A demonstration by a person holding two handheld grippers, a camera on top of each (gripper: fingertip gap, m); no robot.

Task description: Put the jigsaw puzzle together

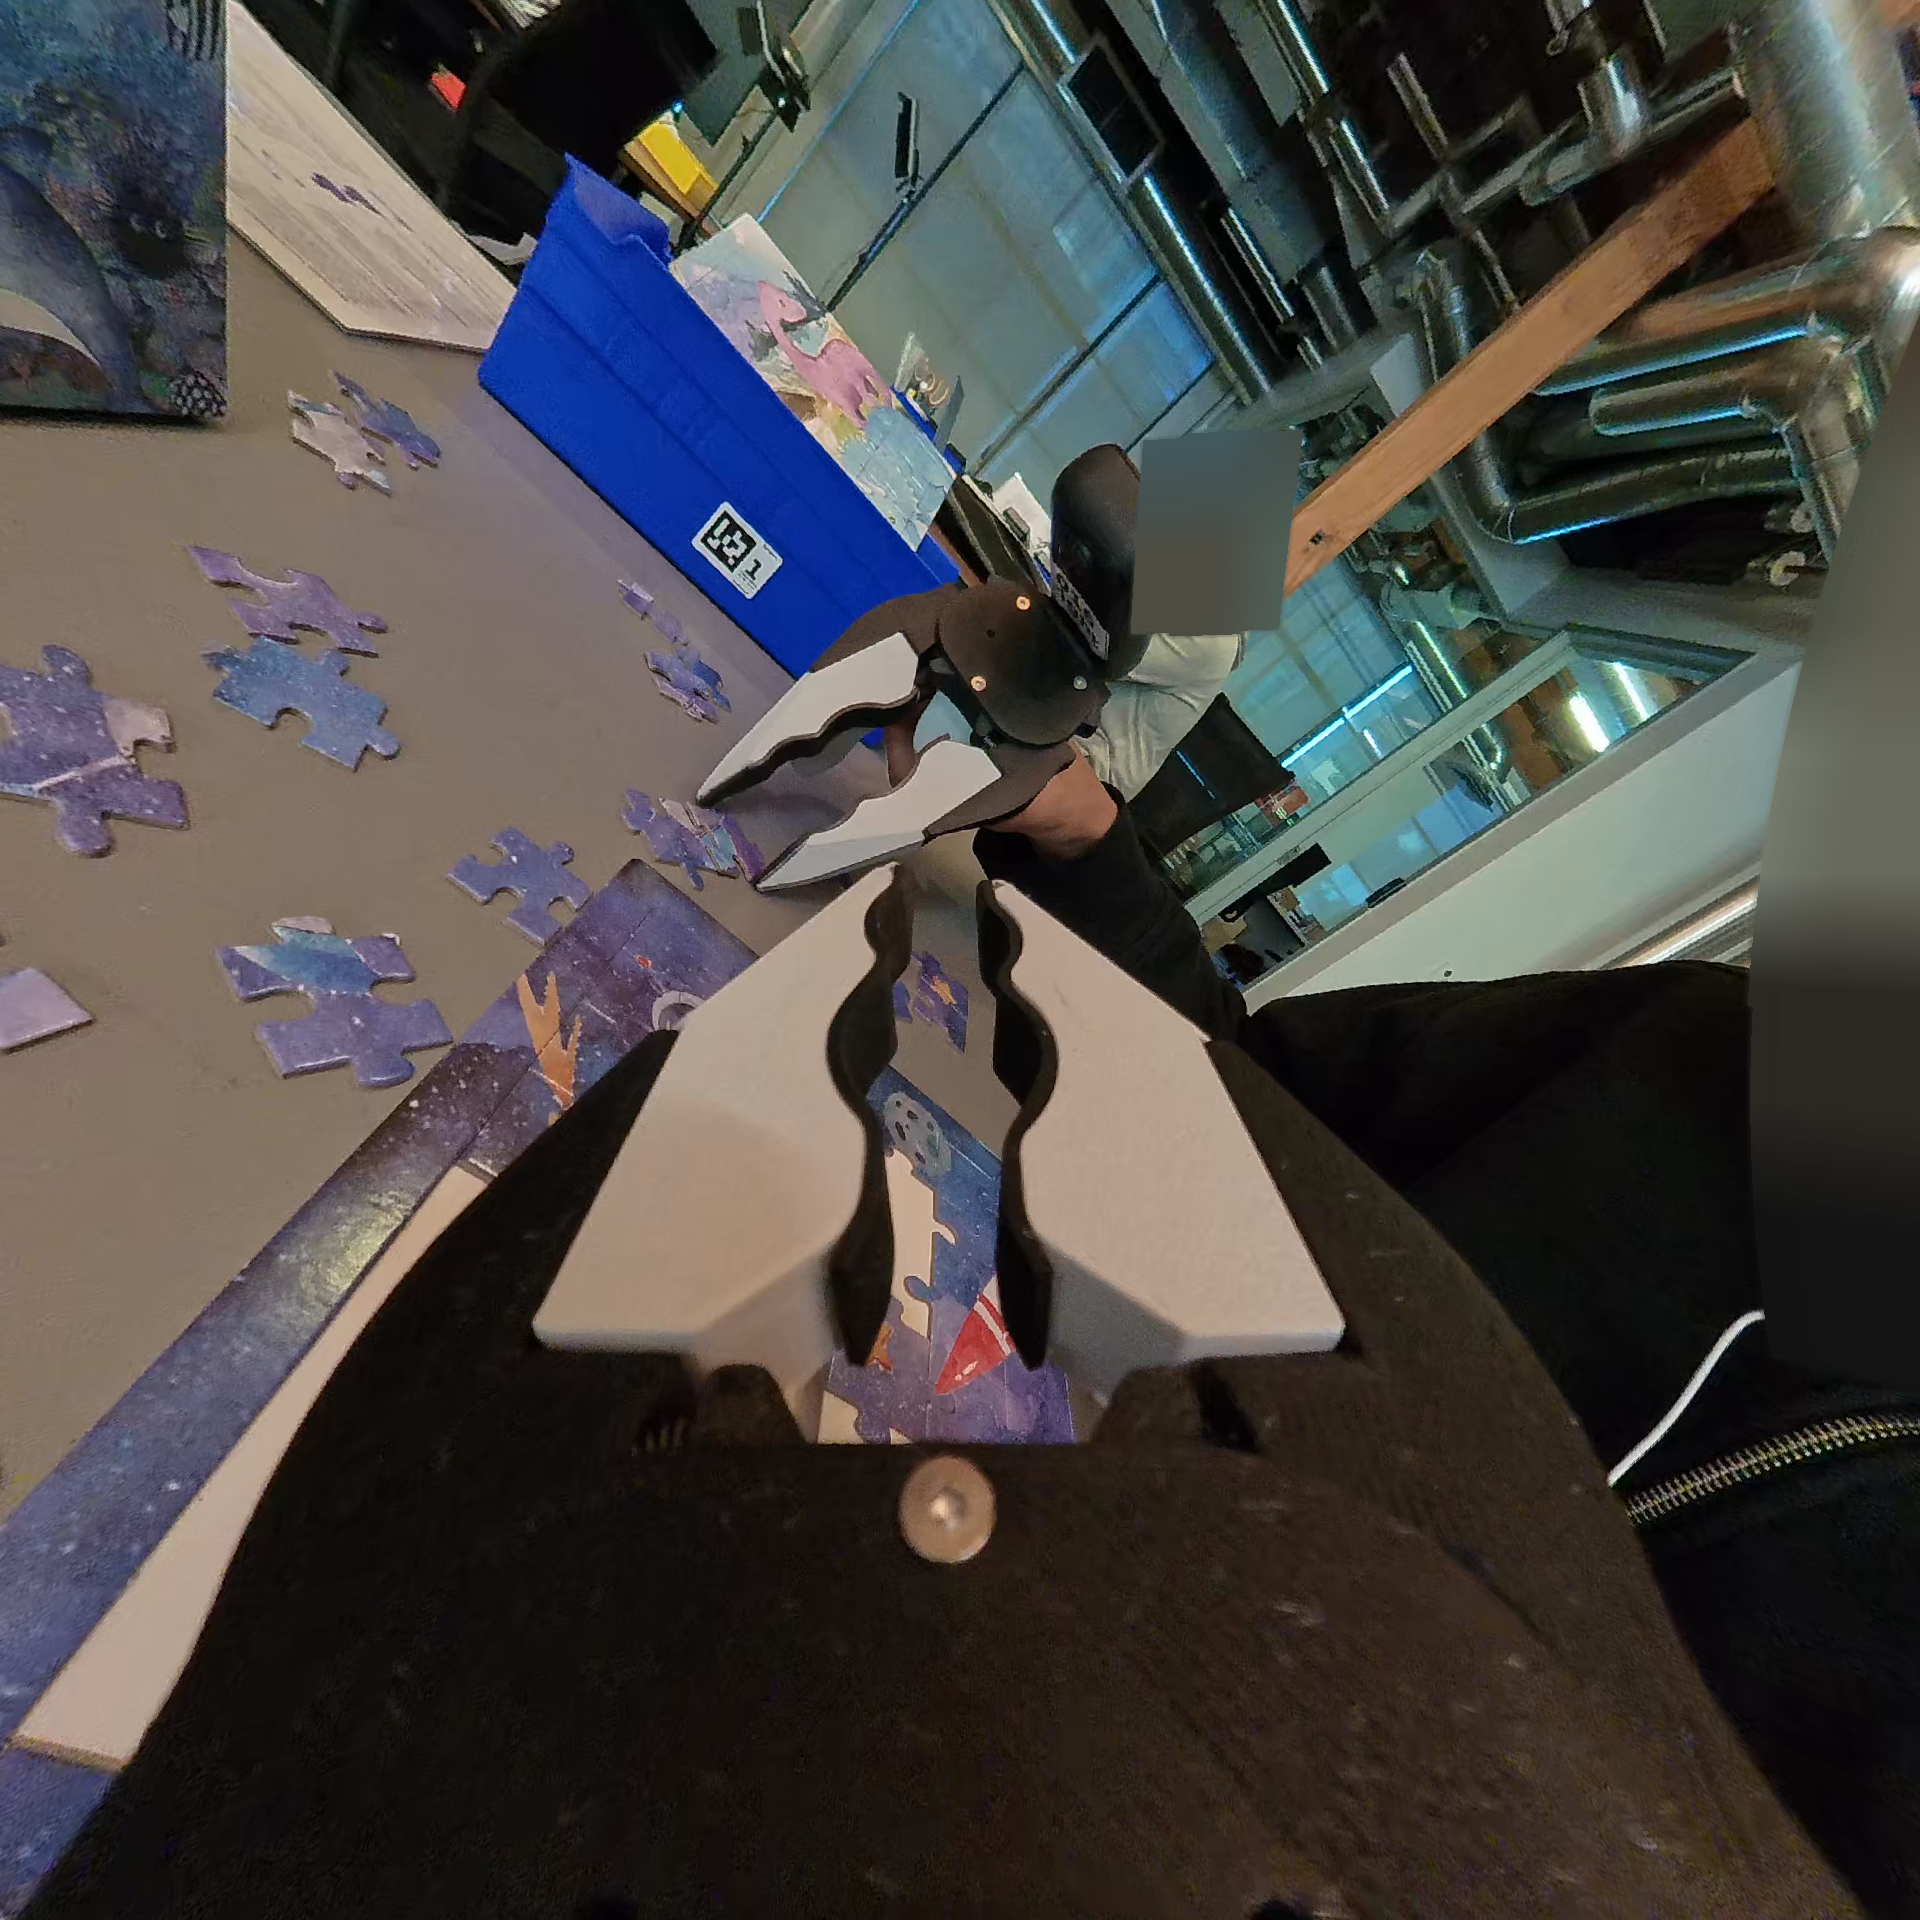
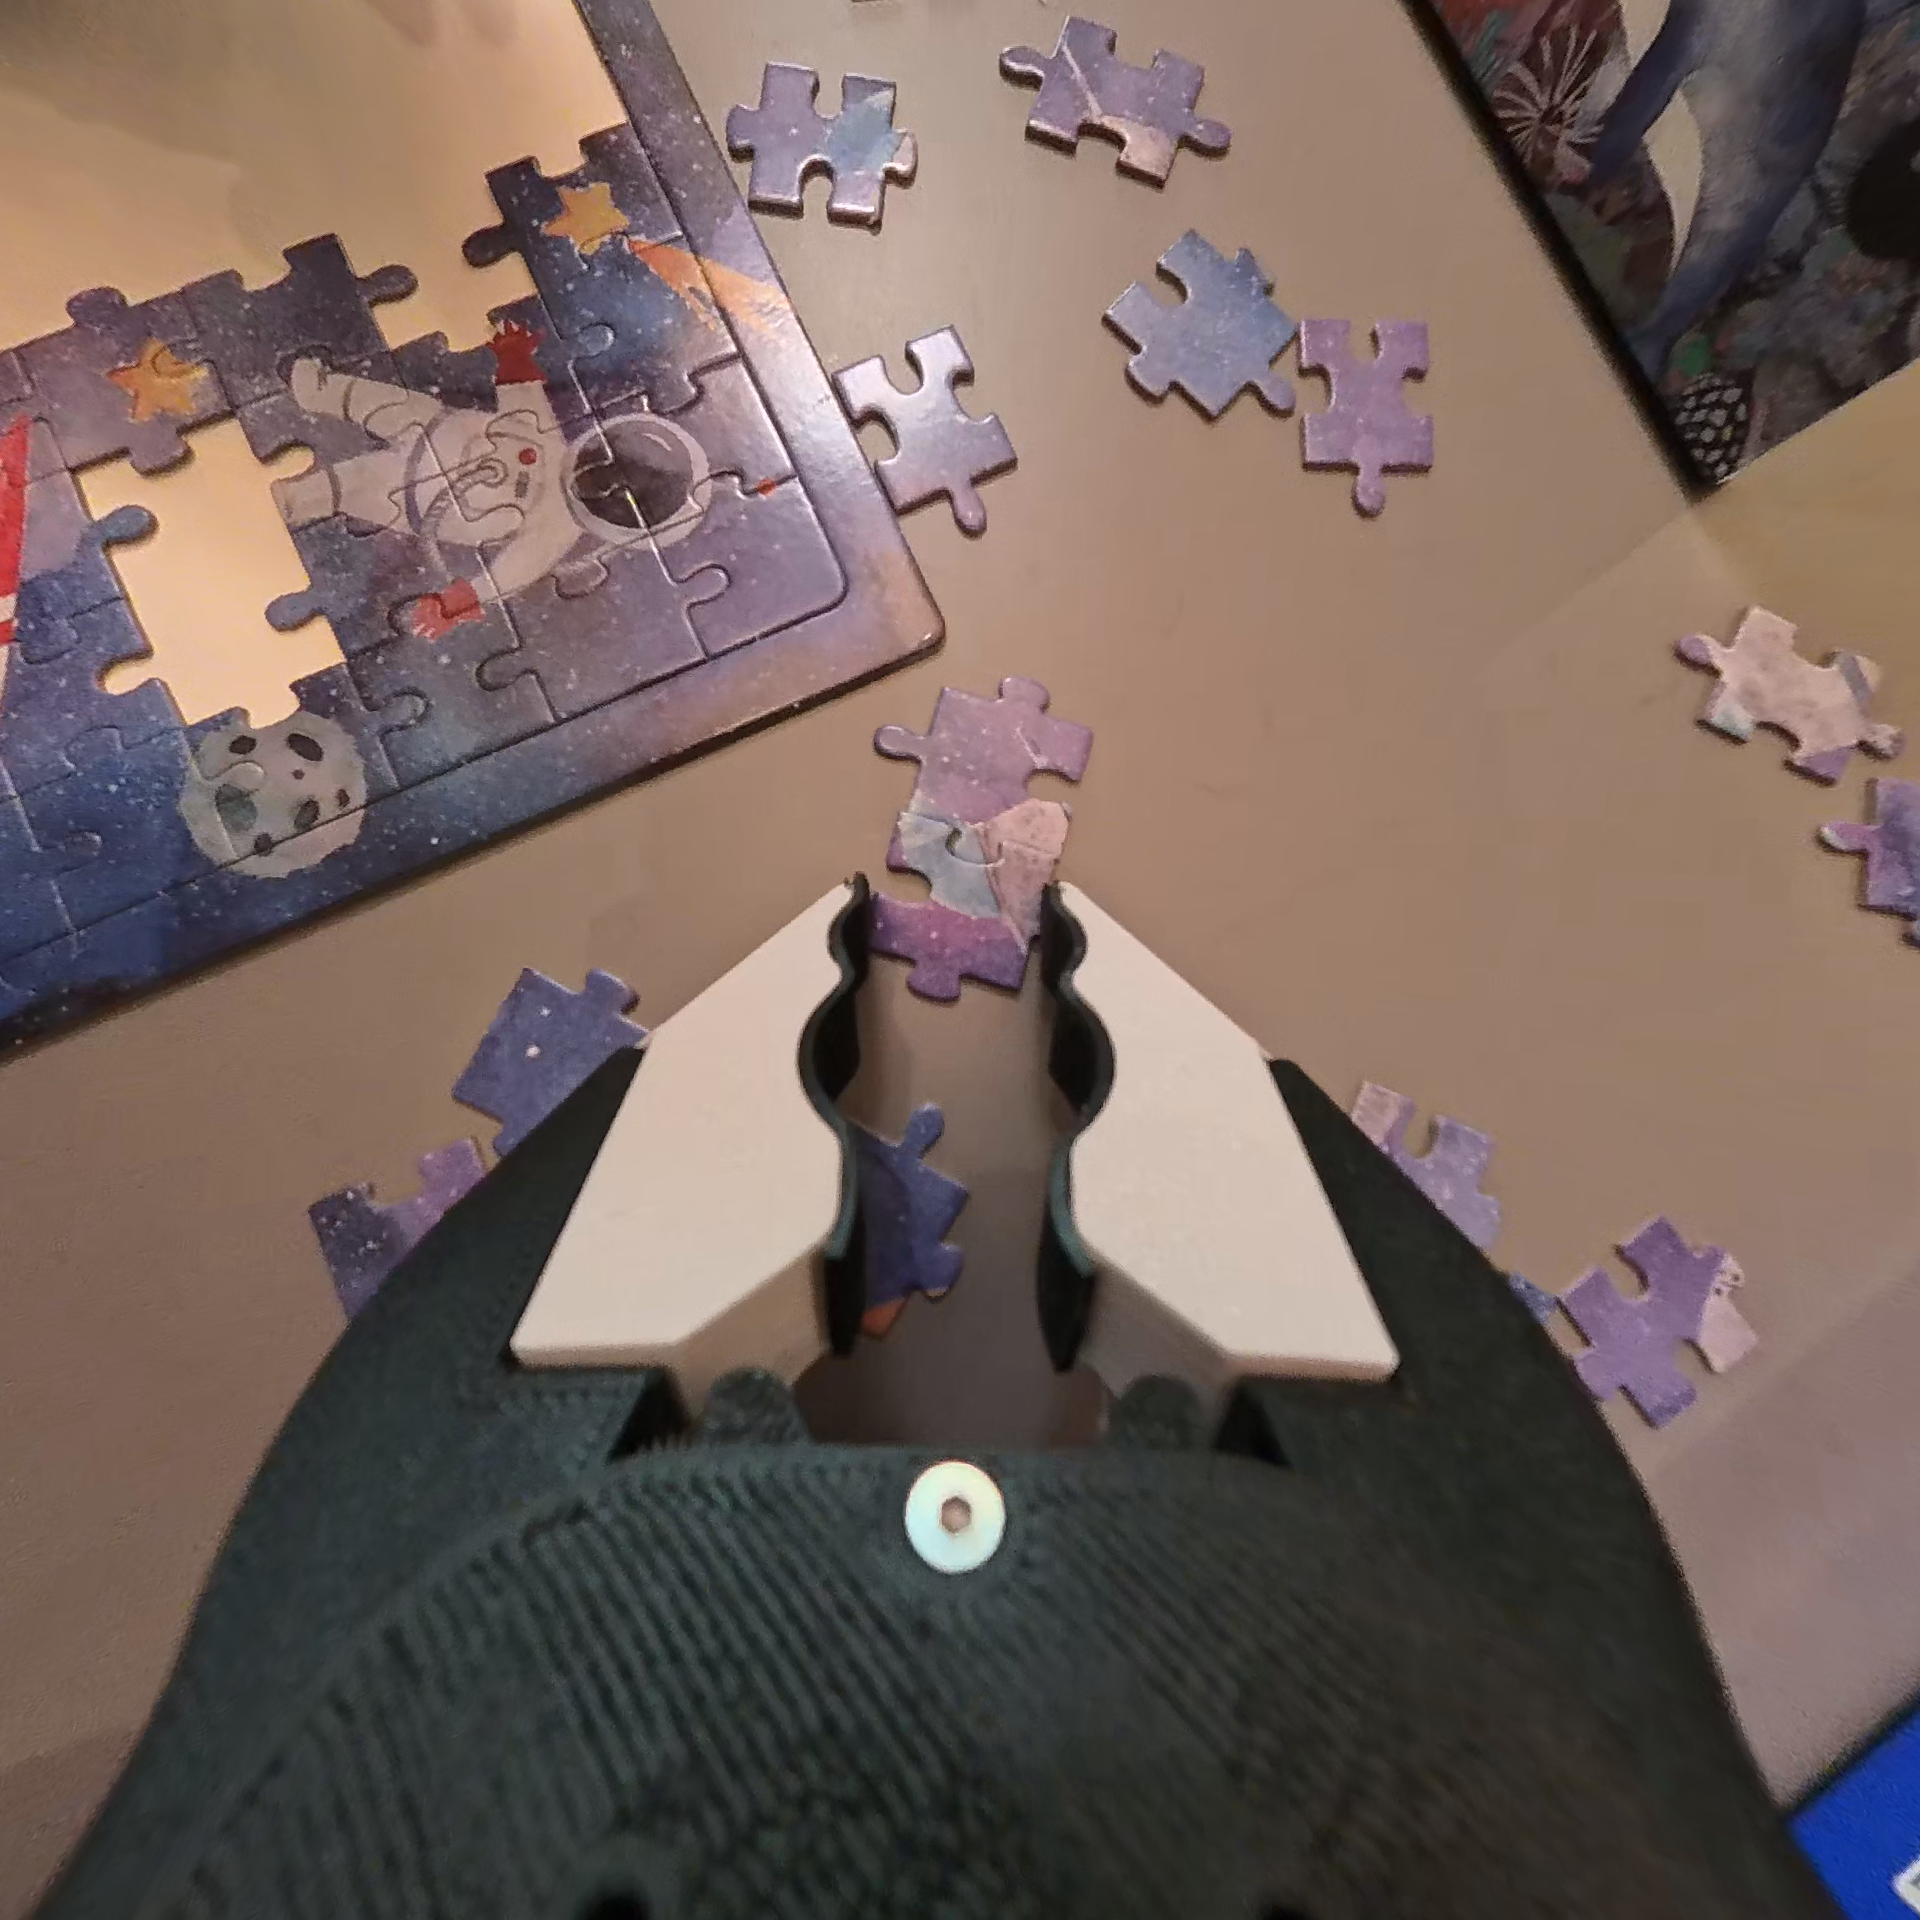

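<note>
Just off the near corner of the framed space puzzle (image 2: 727, 644), on the grey table (image 2: 1299, 727), we see a joined pair of purple puzzle pieces (image 2: 982, 821) lying flat. The right gripper (image 2: 956, 894) is tipped down with both fingertips on the tabletop, and its pads appear to pinch the nearer piece by its two side edges. We judge this is the only hold a thin, flat piece allows.

The left gripper (image 1: 940, 883) hangs above the puzzle's edge. Its fingers are slightly parted and hold nothing, which keeps it clear of the other's work.

Bare table lies between the pair and the frame. Loose pieces (image 2: 1205, 322) are scattered farther out, and one piece (image 2: 904, 1205) lies under the right gripper. Beyond these, a blue bin (image 1: 644, 416) bounds the table's far side.
</note>
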